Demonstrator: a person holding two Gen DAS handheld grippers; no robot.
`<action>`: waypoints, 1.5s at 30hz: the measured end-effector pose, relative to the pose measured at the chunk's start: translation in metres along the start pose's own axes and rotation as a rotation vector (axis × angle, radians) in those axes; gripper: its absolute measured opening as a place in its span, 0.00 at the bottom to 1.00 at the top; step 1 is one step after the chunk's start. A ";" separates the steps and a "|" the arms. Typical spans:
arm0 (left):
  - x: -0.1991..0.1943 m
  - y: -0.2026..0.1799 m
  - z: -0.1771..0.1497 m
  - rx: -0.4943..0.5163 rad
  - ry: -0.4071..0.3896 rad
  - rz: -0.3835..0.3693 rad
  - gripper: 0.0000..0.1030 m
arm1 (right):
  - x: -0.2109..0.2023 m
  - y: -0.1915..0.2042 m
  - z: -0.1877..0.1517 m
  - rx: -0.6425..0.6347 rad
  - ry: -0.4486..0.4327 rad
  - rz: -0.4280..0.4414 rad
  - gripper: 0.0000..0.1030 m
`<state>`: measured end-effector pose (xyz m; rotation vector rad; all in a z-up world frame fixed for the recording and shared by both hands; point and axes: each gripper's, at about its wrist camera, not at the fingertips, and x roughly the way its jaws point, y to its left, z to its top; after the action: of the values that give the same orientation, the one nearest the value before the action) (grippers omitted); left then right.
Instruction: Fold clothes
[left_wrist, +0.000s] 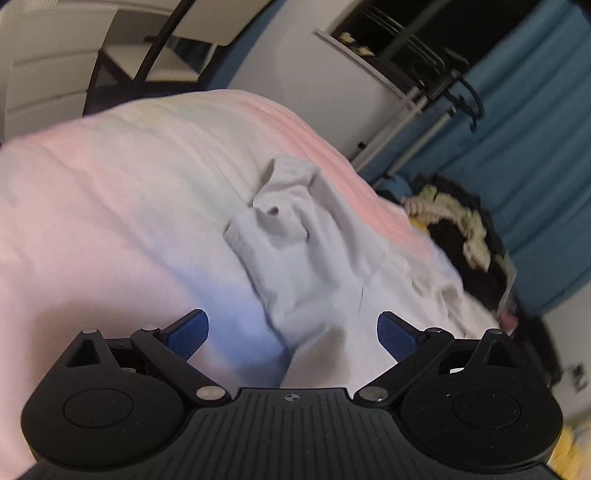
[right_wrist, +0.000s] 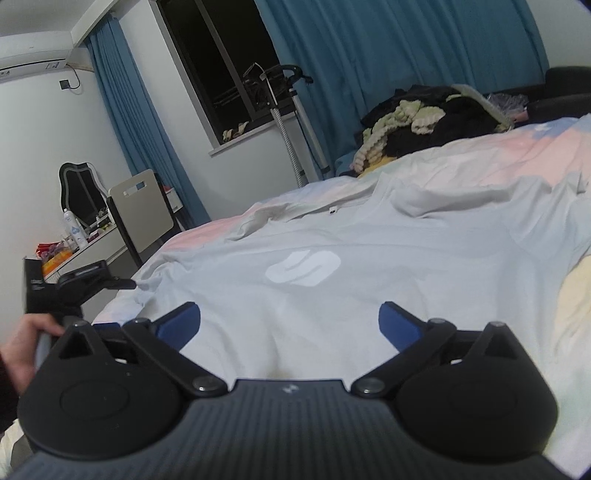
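Observation:
A pale grey T-shirt (right_wrist: 332, 258) with a white logo (right_wrist: 303, 272) lies spread on a pastel bedspread (right_wrist: 517, 147). In the left wrist view a crumpled sleeve of the T-shirt (left_wrist: 295, 236) runs away from the camera. My left gripper (left_wrist: 293, 334) hovers open just above the near end of that sleeve, blue pads (left_wrist: 188, 334) wide apart, nothing between them. My right gripper (right_wrist: 290, 325) is open over the shirt's lower body, below the logo. In the right wrist view the left gripper (right_wrist: 85, 280) also appears at the far left, held by a hand (right_wrist: 26, 339).
A heap of dark and cream clothes (right_wrist: 417, 118) sits at the far bed edge. Blue curtains (right_wrist: 369, 55), a window and a garment steamer pole (right_wrist: 291, 122) stand behind. A desk with bottles (right_wrist: 77, 236) and a chair (right_wrist: 140, 210) are left of the bed.

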<state>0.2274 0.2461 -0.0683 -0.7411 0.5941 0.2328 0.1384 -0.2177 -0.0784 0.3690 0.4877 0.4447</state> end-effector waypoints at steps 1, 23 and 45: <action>0.008 0.000 0.005 -0.009 -0.008 -0.006 0.95 | 0.004 -0.002 0.000 0.006 0.009 0.002 1.00; 0.023 -0.213 -0.018 0.712 -0.074 0.039 0.09 | 0.005 -0.052 0.019 0.299 0.030 -0.015 1.00; -0.026 -0.211 -0.119 0.905 0.199 -0.125 0.77 | -0.010 -0.060 0.014 0.249 0.004 0.028 1.00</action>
<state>0.2405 0.0118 -0.0030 0.0812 0.7528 -0.2302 0.1574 -0.2764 -0.0894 0.6159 0.5437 0.4126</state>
